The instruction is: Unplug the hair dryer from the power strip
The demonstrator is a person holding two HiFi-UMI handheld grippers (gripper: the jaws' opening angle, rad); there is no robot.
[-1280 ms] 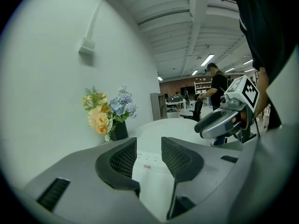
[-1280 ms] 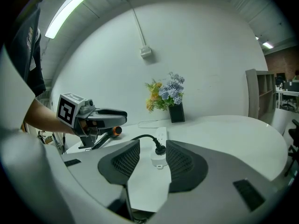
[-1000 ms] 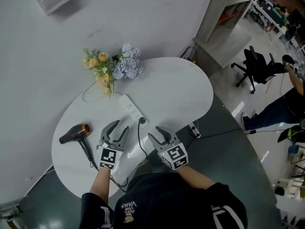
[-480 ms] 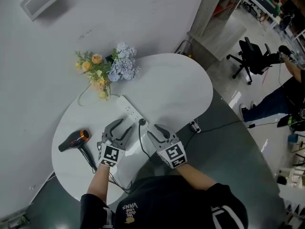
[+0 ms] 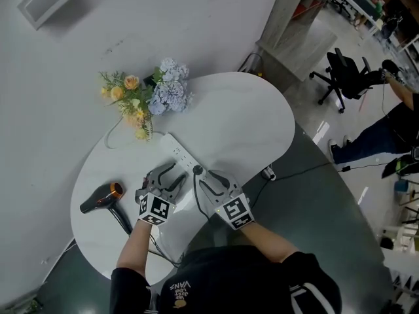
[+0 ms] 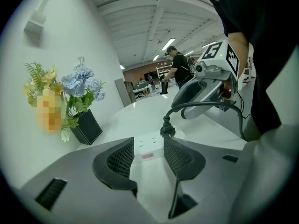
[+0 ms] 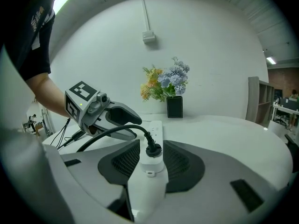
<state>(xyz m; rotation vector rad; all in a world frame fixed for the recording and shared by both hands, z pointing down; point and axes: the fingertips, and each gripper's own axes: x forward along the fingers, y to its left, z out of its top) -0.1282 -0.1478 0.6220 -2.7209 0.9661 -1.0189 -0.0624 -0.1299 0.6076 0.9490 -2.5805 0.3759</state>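
A white power strip [image 5: 178,150] lies on the round white table [image 5: 242,116]. The hair dryer's black plug [image 5: 197,169] stands in the strip's near end, and its cord [image 5: 194,195] runs back toward me. The black hair dryer [image 5: 101,199] with an orange ring lies at the left. My left gripper [image 5: 163,176] sits just left of the plug, its jaws opening, with the strip [image 6: 148,148] showing between them untouched. My right gripper [image 5: 209,177] is open, and its jaws flank the strip's near end [image 7: 152,167] and the plug [image 7: 153,149].
A black vase of blue and yellow flowers [image 5: 147,93] stands at the table's far edge. Another power strip [image 5: 267,173] lies on the floor by the table's right rim. An office chair [image 5: 344,77], a wooden cabinet [image 5: 298,25] and a person [image 5: 399,123] are off to the right.
Both grippers have moved forward and down onto the strip's near end. The left one has rolled and opened a little wider. The plug stays in its socket.
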